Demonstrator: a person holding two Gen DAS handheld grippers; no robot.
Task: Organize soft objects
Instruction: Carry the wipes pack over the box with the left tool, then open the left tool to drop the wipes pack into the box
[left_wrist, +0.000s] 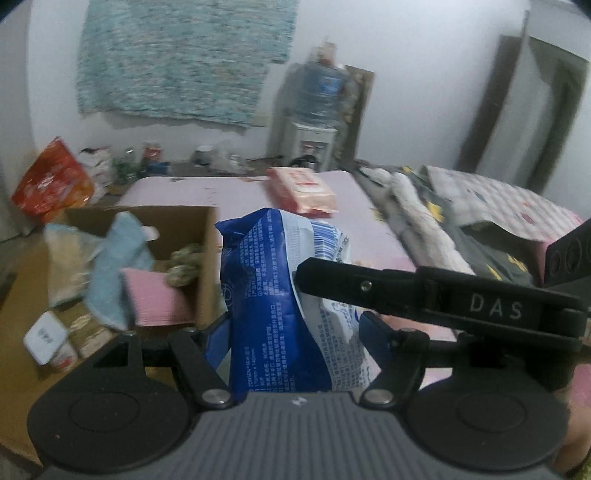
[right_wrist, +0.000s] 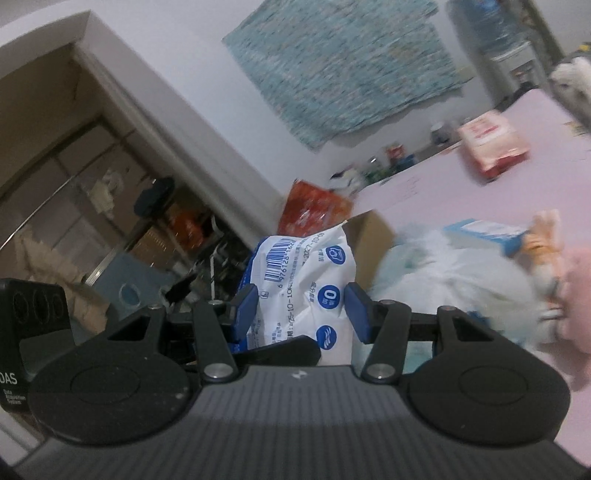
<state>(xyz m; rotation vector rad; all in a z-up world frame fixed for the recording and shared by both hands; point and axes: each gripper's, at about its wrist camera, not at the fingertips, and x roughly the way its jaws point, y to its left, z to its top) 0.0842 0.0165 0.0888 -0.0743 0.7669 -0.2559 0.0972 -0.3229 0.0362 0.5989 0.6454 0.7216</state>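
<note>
Jaws of both grippers, left (left_wrist: 295, 325) and right (right_wrist: 301, 314), pinching one blue-white wipes pack (left_wrist: 266, 295); cloths in cardboard box (left_wrist: 207, 266).

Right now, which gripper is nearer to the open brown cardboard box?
Left. The left gripper sits just beside the wall of the brown cardboard box; the right gripper holds the blue-and-white plastic pack from the other side, with the pack between it and the box.

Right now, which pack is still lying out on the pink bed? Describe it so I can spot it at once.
Start from the pink bed that fills the middle of the room. Look to its far end, toward the water dispenser. There the red and white pack lies flat and alone, unlike the blue and white pack held up in both grippers.
</note>
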